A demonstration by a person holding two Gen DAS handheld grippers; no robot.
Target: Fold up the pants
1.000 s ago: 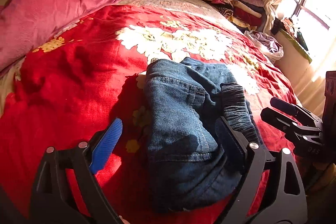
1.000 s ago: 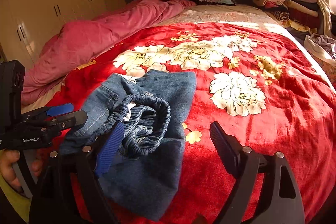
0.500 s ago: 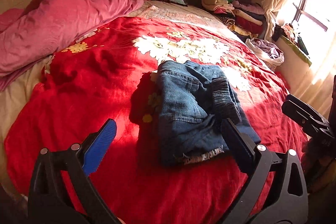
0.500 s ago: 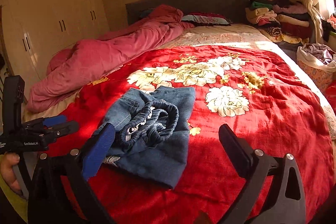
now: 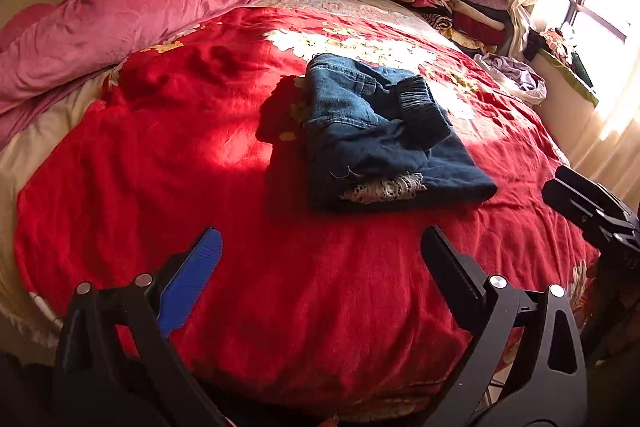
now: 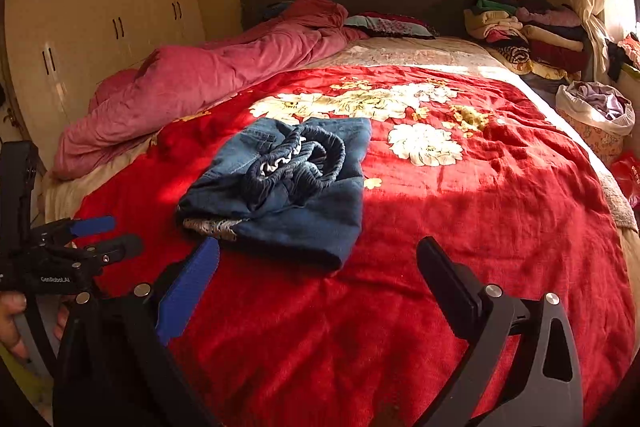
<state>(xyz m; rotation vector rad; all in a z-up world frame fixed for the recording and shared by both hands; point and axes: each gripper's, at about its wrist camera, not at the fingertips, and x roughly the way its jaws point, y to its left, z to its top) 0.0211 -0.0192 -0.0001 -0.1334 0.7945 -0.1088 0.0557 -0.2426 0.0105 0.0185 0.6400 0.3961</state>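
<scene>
1. The left gripper hangs over the near edge of the bed, its jaws spread wide with only red bedspread between them. Both sets of jaws have just been opening, and nothing sits in either.
2. The pants lie ahead of the left jaws and a little toward the black-padded side, well clear of both tips. They are already a squat folded bundle, waistband bunched on top, a lace-trimmed hem poking out of the near edge.
3. The right gripper is likewise released and empty. From it the pants sit just ahead of the blue pad, off toward that side; bare bedspread fills the gap between its jaws.
4. Judged from the lie of the cloth, the fold looks essentially done and the step in hand is letting go and backing away.
5. To do that well, keep both jaws wide and draw straight back, so neither tip snags the near hem or drags the top layer open.
6. The loose elastic waistband is the weak spot: it could spring the bundle apart, so a light pat flat may be worth it if it lifts.
</scene>
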